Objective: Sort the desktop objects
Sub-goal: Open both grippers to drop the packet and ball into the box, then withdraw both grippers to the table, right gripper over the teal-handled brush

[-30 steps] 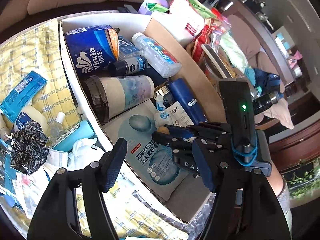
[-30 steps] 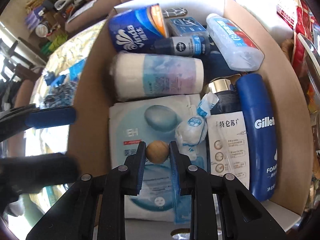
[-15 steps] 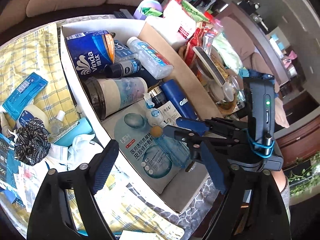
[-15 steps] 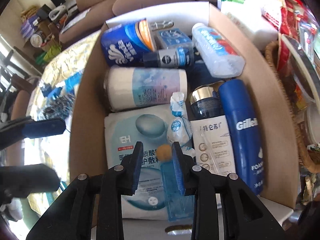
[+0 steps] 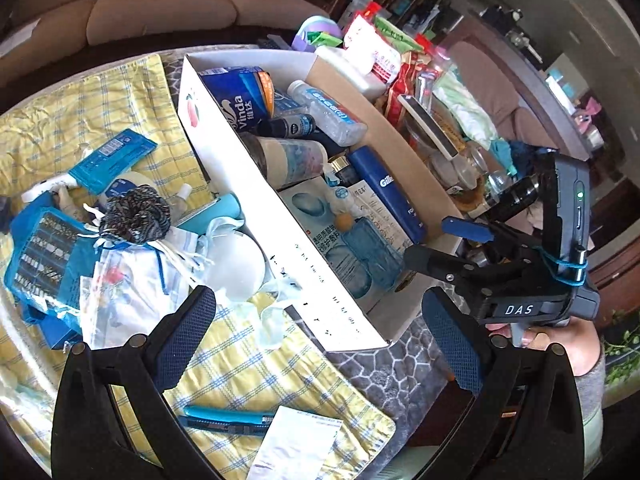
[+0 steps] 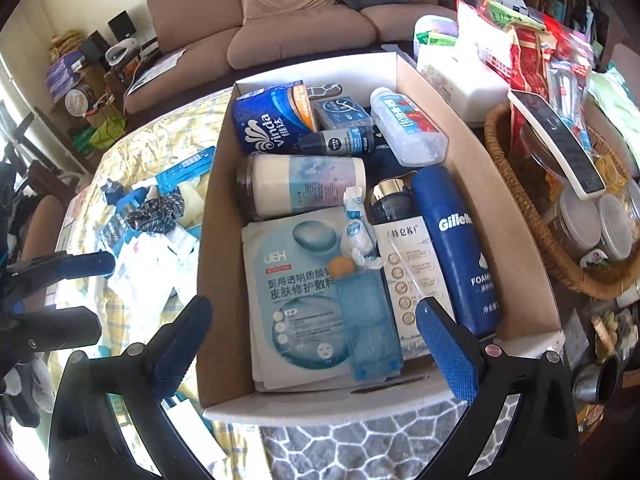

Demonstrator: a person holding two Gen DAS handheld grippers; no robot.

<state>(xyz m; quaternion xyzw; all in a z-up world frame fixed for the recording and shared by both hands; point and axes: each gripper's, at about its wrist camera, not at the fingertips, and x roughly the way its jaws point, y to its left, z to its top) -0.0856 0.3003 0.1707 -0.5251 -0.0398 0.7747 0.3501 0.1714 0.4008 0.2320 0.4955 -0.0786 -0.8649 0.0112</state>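
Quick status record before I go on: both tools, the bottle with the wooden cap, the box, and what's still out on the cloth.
right tool: open, empty, above the box's near edge
left tool: open, empty, above the cloth beside the box
blue bottle with wooden cap: lying in the box on the face mask packet, touching neither tool
cardboard box: open, packed with toiletries
left on the yellow cloth: black-and-white scrunchie, blue utility knife, other loose packets
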